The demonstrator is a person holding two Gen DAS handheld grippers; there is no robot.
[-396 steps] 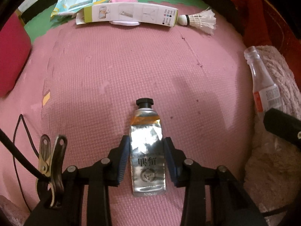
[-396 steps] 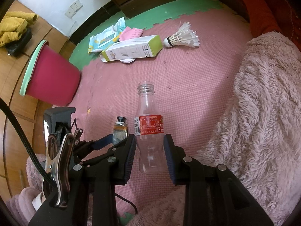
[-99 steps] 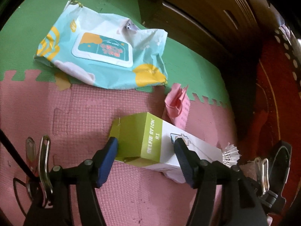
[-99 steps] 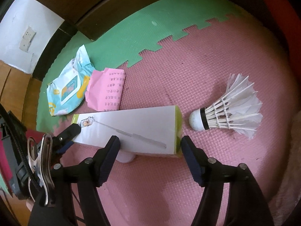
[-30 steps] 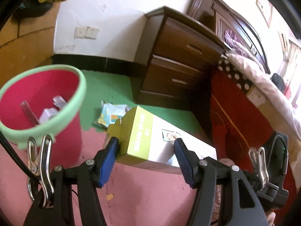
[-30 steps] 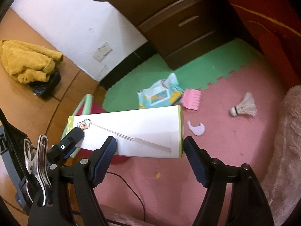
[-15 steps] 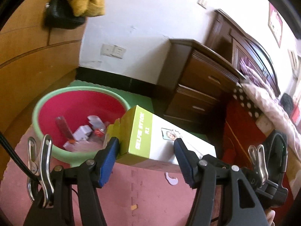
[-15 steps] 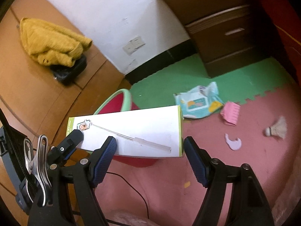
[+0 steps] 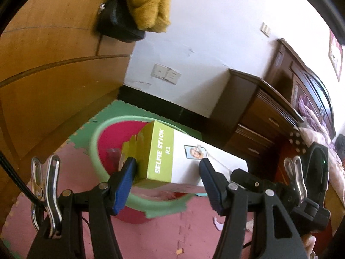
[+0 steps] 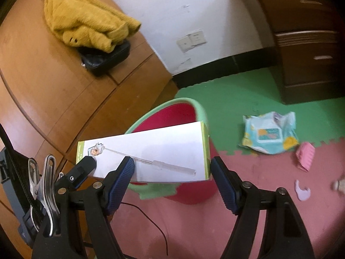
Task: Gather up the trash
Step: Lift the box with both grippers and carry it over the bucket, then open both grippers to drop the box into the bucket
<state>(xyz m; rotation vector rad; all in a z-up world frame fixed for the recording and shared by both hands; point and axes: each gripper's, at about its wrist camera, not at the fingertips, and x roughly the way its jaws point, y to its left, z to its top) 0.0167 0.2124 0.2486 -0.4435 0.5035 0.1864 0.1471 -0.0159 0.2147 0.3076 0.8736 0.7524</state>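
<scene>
Nearest, left gripper (image 9: 167, 183): blue pads clamped on the green end of the selfie stick box (image 9: 172, 159), one pad on each side face. Box held clear of the floor, long axis running toward the right gripper (image 10: 172, 179).

Right gripper: fingers (image 10: 120, 178) spread along the box's white face, one pad against the lower edge, the other at the green far end; the pads appear to press the box, so it is gripped from both ends. Left gripper's fingertip shows at the box's near-left corner in the right wrist view.

Just beyond and under the box: red bin (image 10: 172, 116) with pale green rim, standing on the pink foam floor mat (image 10: 269, 172). Box hangs over the bin's mouth, partly covering it. Some items sit inside, too blurred to name.

Farther right on the floor: wet-wipes pack (image 10: 269, 135) on the green mat (image 10: 232, 95), a pink packet (image 10: 305, 155) beside it, a small pale scrap (image 10: 301, 191) nearer.

Far: wooden wardrobe panel, mustard cloth (image 10: 86, 21) over a black bag (image 10: 105, 59), white wall with socket (image 10: 192, 40), dark nightstand (image 10: 306, 43).
</scene>
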